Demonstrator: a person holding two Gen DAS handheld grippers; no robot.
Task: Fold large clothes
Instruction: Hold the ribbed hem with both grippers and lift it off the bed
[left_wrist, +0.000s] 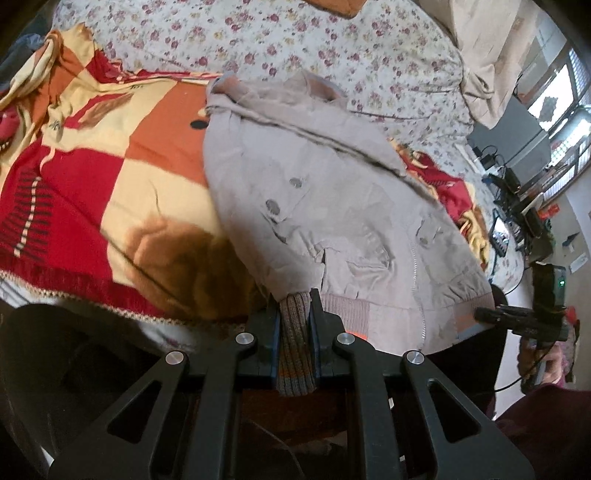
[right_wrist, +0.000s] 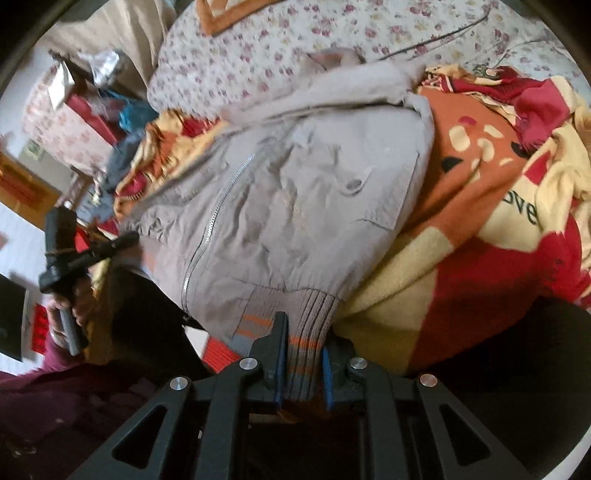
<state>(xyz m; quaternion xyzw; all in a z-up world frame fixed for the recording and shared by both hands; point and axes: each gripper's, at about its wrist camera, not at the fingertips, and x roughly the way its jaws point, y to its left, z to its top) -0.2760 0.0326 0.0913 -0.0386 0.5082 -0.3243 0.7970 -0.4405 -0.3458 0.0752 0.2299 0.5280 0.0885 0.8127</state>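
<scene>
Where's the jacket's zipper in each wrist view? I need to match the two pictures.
Left wrist: zipper runs down right of centre, ending near the hem.
Right wrist: zipper runs diagonally, left of centre.
Shared landmark: the jacket's ribbed hem, clamped by both grippers.

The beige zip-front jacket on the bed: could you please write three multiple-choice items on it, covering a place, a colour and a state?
1. The beige zip-front jacket lies on:
A. a red, orange and cream blanket
B. a wooden floor
C. a chair

2. The stripes on its ribbed knit hem are:
A. green
B. orange
C. white

3. The left claw is:
A. wide open
B. shut on nothing
C. shut on the hem

Key: 1 A, blanket shows round the jacket; 2 B, orange bands cross the ribbing; 3 C, ribbing is pinched between its pads.
</scene>
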